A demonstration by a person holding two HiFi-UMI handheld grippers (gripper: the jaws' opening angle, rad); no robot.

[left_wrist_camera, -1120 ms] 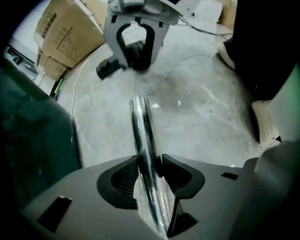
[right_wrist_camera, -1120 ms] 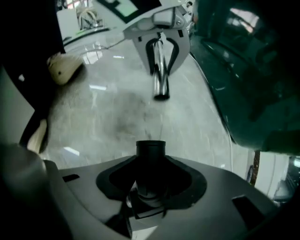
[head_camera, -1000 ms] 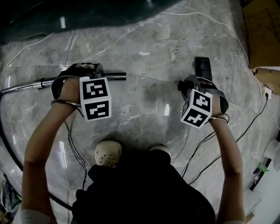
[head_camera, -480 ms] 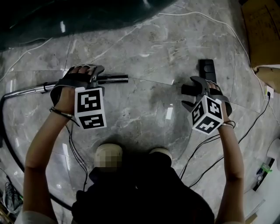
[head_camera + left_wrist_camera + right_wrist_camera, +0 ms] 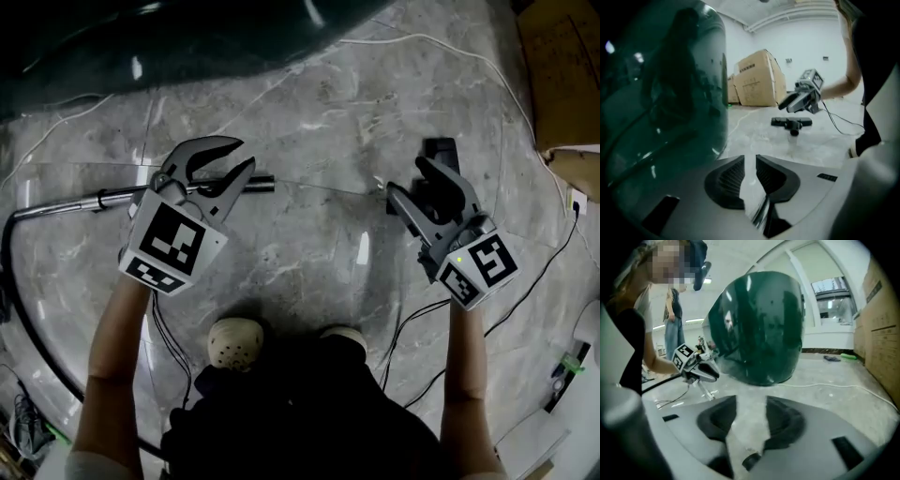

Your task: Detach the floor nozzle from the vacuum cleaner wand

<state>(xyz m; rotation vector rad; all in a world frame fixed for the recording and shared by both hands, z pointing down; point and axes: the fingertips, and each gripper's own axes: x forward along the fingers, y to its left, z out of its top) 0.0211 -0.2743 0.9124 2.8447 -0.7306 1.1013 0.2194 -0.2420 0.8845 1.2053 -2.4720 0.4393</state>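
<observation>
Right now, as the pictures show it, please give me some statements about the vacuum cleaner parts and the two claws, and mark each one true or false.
1. The floor nozzle lies on the floor, apart from the wand. True.
2. The left claw grips the wand. False: its jaws are closing with nothing held between them, and the wand lies on the floor.
3. The right claw holds the floor nozzle. False: its jaws are closing with nothing held between them, and the nozzle lies on the floor.
4. A cardboard box stands to the right of the nozzle. True.
</observation>
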